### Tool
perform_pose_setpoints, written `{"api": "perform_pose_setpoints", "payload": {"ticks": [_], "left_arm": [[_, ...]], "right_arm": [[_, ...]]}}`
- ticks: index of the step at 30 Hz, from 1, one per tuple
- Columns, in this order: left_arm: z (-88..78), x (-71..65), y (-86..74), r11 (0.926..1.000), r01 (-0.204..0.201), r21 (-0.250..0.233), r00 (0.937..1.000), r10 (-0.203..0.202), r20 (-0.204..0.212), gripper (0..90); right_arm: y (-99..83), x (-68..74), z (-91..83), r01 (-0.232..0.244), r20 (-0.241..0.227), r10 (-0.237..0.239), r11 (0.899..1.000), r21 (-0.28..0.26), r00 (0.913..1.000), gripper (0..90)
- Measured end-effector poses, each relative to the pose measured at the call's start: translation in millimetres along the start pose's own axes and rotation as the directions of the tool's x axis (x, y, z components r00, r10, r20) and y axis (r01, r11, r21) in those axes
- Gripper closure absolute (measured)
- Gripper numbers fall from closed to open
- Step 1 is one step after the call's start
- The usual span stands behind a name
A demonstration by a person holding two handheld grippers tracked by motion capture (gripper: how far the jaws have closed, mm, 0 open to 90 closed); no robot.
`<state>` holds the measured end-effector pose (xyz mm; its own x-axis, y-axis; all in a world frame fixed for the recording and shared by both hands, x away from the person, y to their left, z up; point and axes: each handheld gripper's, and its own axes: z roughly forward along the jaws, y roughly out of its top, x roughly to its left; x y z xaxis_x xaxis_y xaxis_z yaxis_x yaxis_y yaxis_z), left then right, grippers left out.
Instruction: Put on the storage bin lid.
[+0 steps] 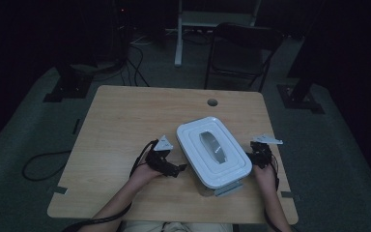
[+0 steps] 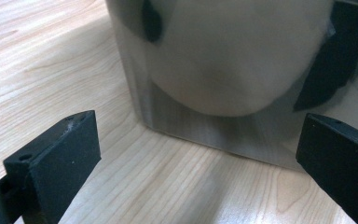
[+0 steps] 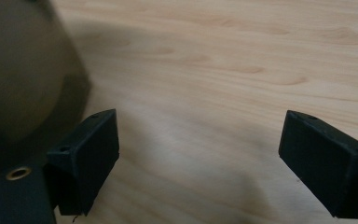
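A clear-walled box with a white lid [image 1: 207,162] stands on the wooden table [image 1: 125,125], right of its middle. A grey oval recess [image 1: 213,146] marks the lid's top. My left gripper [image 1: 179,168] lies on the table just left of the box, open and pointing at it. In the left gripper view the left gripper [image 2: 200,135] has its jaws spread wide, and the box wall [image 2: 223,65] stands close ahead. My right gripper [image 1: 256,157] rests at the box's right side. In the right gripper view the right gripper [image 3: 200,133] is open over bare wood, with the box [image 3: 18,70] at the left.
A round cable hole [image 1: 212,102] sits near the table's far edge. Behind the table stand a dark folding chair [image 1: 241,48] and a white frame leg [image 1: 178,34]. A cable [image 1: 43,164] loops on the floor at the left.
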<state>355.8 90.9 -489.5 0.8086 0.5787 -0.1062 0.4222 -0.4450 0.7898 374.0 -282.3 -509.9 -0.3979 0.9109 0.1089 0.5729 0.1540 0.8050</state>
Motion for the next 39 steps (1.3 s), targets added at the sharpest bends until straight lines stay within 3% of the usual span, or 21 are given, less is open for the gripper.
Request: {"api": "perform_pose_setpoints", "payload": {"ticks": [4, 8, 12, 19, 30, 39], "left_arm": [[1.5, 0.7, -0.9, 1.0000, -0.001, 0.007, 1.0000, 0.001, -0.001, 0.4], [2.5, 2.8, -0.9, 0.9999, 0.000, 0.014, 1.0000, 0.000, -0.003, 0.4], [1.3, 5.5, 0.2, 0.9997, -0.007, 0.021, 0.9999, 0.007, -0.012, 0.4], [-2.9, 18.8, 2.6, 0.9993, -0.004, 0.038, 0.9986, 0.006, -0.052, 0.4], [-2.5, 53.0, 5.7, 0.9975, 0.020, 0.068, 0.9922, -0.011, -0.124, 0.4], [3.4, 74.0, 8.0, 0.9951, 0.042, 0.090, 0.9868, -0.027, -0.160, 0.4]], "right_arm": [[-0.7, 13.1, 0.7, 0.039, -0.031, -0.039, 0.999, -0.003, 0.9988, 14.2], [-2.0, 12.9, 0.3, 0.011, -0.041, -0.011, 1.000, -0.004, 0.9991, 14.0], [-2.7, 16.8, -0.7, 0.012, -0.052, -0.012, 1.000, -0.008, 0.9986, 17.1], [-5.1, 26.2, 5.2, -0.015, -0.137, 0.015, 1.000, 0.000, 0.9905, 18.3], [4.6, 47.2, 16.2, -0.035, -0.092, 0.033, 0.999, -0.018, 0.9952, 19.1], [6.2, 56.7, 19.3, -0.043, -0.113, 0.043, 0.999, -0.001, 0.9927, 20.1]]}}
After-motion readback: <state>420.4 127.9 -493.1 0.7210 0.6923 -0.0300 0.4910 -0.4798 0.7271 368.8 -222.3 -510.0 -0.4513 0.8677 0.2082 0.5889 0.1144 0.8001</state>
